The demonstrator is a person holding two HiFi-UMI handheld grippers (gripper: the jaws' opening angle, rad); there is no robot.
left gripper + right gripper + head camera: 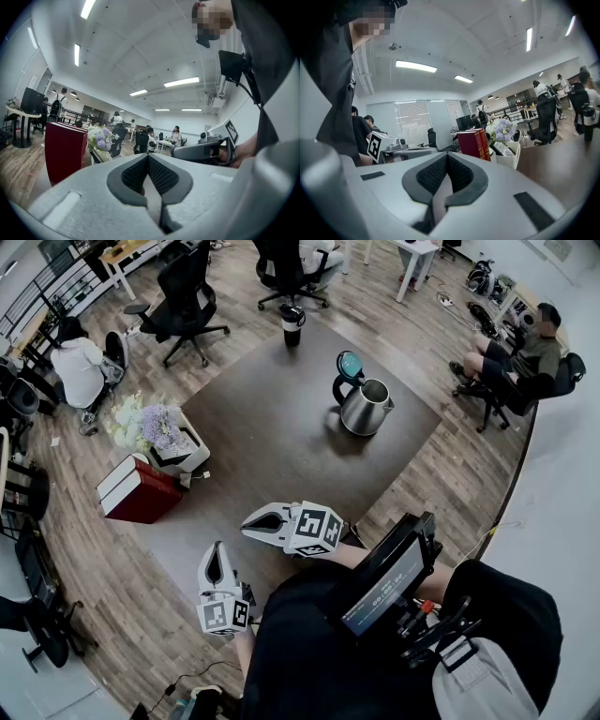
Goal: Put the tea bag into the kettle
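Okay, both tongs are closed, pads pressed together with nothing between them. The left tongs (216, 561) sit over the near edge of the dark bench (272, 442), tips pointing away from the person. The right tongs (255, 520) are just beside them, tips pointing left, the two close but apart. The steel kettle (364, 405) stands upright on the far right part of the bench, its teal lid flipped up and its black handle on the left side, well apart from both tongs. A flower box (155, 430) sits at the bench's left edge, with red books (141, 493) just beside it. A black tumbler (292, 324) stands at the far edge. Seated people and office chairs ring the wood floor (441, 465).
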